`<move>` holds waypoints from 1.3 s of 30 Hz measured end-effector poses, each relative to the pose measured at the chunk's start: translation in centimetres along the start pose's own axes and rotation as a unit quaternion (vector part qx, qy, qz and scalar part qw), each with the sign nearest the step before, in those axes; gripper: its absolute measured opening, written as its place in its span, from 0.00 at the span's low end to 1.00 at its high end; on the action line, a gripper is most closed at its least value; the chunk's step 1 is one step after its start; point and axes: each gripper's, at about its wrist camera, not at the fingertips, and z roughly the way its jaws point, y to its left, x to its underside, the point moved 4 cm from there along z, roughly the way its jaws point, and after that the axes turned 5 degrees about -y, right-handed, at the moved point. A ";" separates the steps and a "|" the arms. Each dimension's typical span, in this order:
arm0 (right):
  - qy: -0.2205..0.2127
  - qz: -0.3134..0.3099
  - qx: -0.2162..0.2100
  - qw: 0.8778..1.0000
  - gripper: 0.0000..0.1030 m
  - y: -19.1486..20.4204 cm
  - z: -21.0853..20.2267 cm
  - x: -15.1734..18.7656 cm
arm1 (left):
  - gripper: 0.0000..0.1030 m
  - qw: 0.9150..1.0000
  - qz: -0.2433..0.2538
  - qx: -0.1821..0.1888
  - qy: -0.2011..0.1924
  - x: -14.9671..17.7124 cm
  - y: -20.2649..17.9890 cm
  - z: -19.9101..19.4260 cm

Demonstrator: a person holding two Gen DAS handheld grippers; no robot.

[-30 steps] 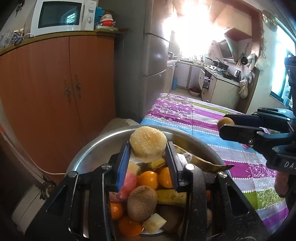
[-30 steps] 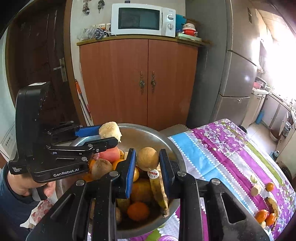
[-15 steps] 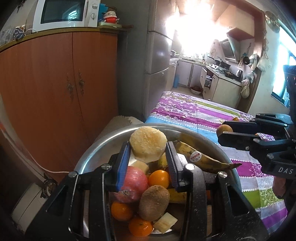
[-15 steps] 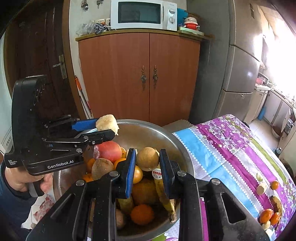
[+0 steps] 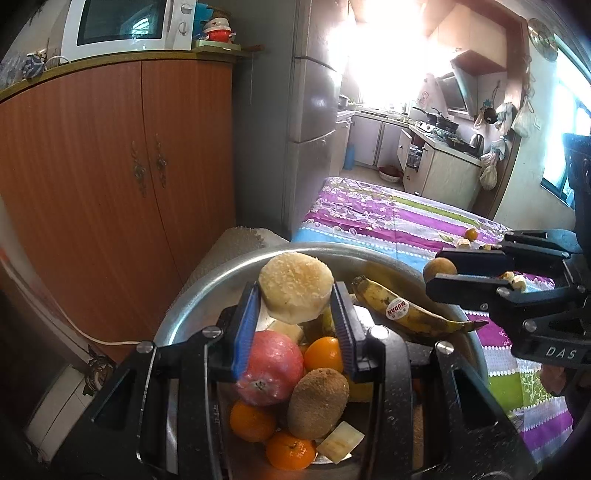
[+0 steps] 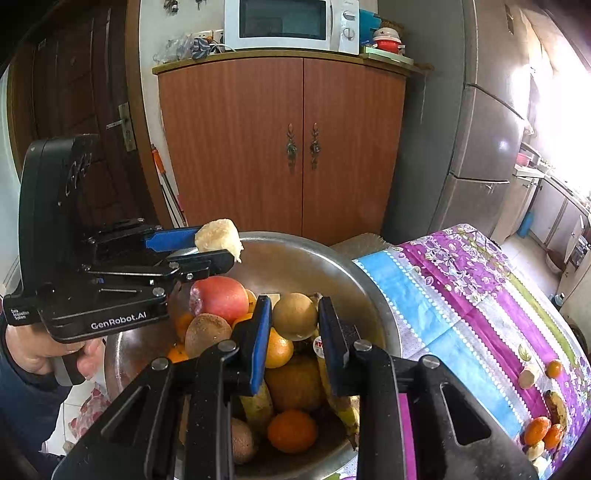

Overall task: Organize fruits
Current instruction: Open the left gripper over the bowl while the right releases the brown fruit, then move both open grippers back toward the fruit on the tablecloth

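A steel bowl (image 5: 207, 291) (image 6: 317, 258) holds a red apple (image 5: 271, 363) (image 6: 219, 297), kiwis (image 5: 317, 400), oranges (image 5: 253, 421) and a stickered banana (image 5: 402, 310). Above it my left gripper (image 5: 295, 299) (image 6: 218, 247) is shut on a pale peeled fruit chunk (image 5: 295, 286) (image 6: 219, 238). My right gripper (image 6: 295, 319) (image 5: 439, 269) is shut on a small round brown fruit (image 6: 295, 315) (image 5: 439, 266), held just over the bowl's right side.
The bowl sits at the end of a table with a purple, blue and green striped cloth (image 6: 461, 295) (image 5: 388, 221). More oranges (image 6: 541, 432) and fruit pieces (image 6: 528, 376) lie on the cloth's far part. An orange cabinet (image 6: 280, 147) with a microwave (image 6: 291, 22) stands behind. A hand (image 6: 44, 354) holds the left gripper.
Both grippers have risen a little over the bowl, each still holding its fruit. More of the apple and the banana now shows in the bowl.
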 end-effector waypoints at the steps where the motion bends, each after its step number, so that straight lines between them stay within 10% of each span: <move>1: 0.001 0.000 0.000 1.000 0.28 0.0 0.0 0.1 | 0.38 1.000 0.001 0.000 0.001 0.0 0.0 0.0; 27: 0.045 0.024 -0.014 0.999 0.28 -0.3 3.0 2.7 | 0.40 0.999 0.019 0.004 0.034 0.5 -0.7 1.2; 39: 0.019 0.044 -0.007 0.999 0.47 -1.1 2.0 3.3 | 0.67 0.999 0.016 -0.011 0.027 0.4 -0.3 1.2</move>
